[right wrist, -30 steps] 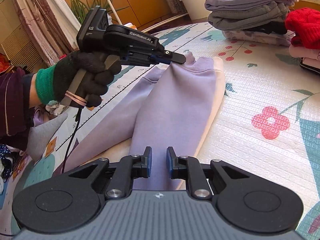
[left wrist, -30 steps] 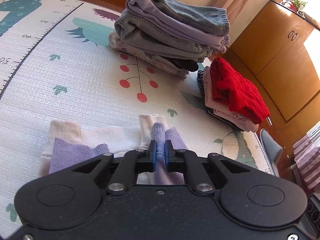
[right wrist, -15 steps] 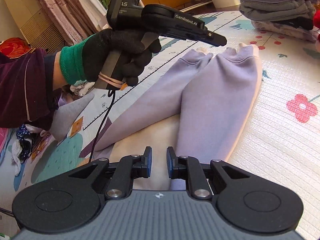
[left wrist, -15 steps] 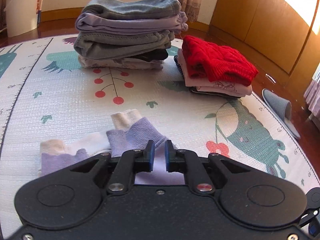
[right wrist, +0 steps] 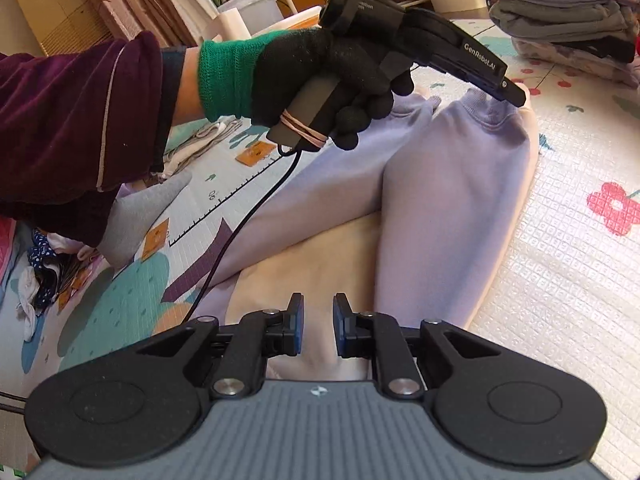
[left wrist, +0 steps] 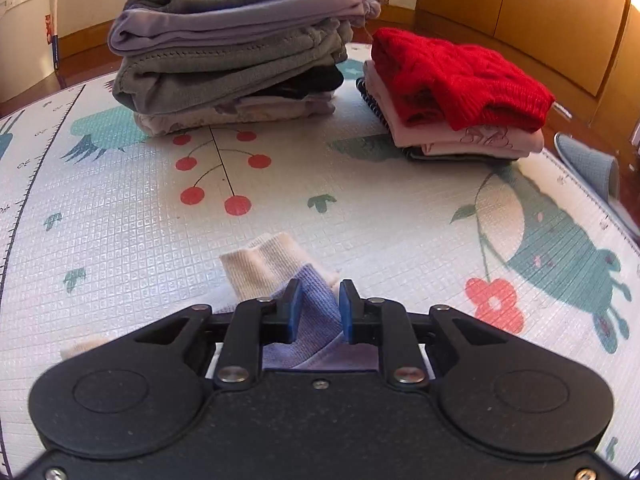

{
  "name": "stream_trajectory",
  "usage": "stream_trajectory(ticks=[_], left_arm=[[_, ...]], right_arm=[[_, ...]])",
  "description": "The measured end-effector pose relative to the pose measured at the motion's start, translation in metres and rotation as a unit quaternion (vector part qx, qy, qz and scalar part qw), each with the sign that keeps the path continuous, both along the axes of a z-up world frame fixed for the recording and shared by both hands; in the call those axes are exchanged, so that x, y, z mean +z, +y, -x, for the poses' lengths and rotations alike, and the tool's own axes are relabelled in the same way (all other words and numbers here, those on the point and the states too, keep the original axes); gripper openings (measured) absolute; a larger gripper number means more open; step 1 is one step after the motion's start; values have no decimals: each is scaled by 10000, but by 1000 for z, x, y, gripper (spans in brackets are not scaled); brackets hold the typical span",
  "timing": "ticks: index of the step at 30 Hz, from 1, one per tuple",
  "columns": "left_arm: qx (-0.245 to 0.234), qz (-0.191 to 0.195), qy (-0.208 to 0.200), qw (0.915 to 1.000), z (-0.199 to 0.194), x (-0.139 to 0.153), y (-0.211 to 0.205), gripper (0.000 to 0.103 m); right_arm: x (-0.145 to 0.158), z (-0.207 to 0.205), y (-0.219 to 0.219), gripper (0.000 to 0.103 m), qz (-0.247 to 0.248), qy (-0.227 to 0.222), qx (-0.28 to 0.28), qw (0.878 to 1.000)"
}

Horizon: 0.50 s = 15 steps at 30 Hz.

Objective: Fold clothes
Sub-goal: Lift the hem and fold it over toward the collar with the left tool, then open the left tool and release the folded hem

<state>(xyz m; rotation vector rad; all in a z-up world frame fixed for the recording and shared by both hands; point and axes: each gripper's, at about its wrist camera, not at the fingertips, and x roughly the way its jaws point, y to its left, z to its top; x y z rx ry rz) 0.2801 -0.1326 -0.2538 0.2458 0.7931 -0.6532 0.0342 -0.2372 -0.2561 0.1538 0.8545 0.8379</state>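
Left tongs (left wrist: 319, 306) opening over the lilac cuff (left wrist: 316, 312) between them, right tongs (right wrist: 318, 330) slightly apart and gripping nothing above the sweatshirt (right wrist: 440, 208) lying on the mat (left wrist: 360, 208).

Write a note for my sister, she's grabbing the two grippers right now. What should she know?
Left gripper: jaws opening, the purple cuff lies loose between them, not pinched.
Right gripper: open, holding nothing, over the cream body of the purple sweatshirt.
The sweatshirt lies on the play mat, both sleeves laid along its body.
Done: a tall folded stack and a smaller stack with the red sweater on top.
Left: finish folding the sweatshirt, probably then add it to a stack.
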Motion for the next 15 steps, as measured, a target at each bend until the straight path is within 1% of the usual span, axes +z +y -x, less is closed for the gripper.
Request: stream_trajectory(ticks=[3, 4, 5, 6, 8, 9, 11, 14, 15], left_arm=[[-70, -4, -123, 9999, -1, 10, 0, 18], [-84, 8, -160, 9998, -2, 14, 0, 18], [-98, 20, -197, 9998, -2, 18, 1, 18], [-43, 89, -148, 9998, -5, 19, 2, 18], [130, -88, 121, 9998, -14, 6, -1, 18], [172, -87, 184, 9996, -16, 4, -1, 21], [222, 0, 252, 9994, -17, 5, 2, 22], [320, 256, -155, 9990, 2, 33, 15, 22], [394, 206, -240, 9987, 14, 42, 21, 22]], right_arm=[[-12, -12, 1, 19, 304, 241, -413, 9984], [-20, -16, 1, 18, 322, 475, -402, 9975], [-23, -16, -3, 17, 156, 498, -413, 9978], [-24, -16, -3, 17, 116, 546, -431, 9975], [-25, -15, -3, 17, 41, 641, -453, 9969], [-26, -15, -2, 16, 36, 671, -430, 9968], [-26, -12, -2, 16, 33, 679, -412, 9968], [-18, -7, -5, 18, -30, 532, -423, 9977], [-15, -5, -7, 18, -53, 463, -429, 9980]])
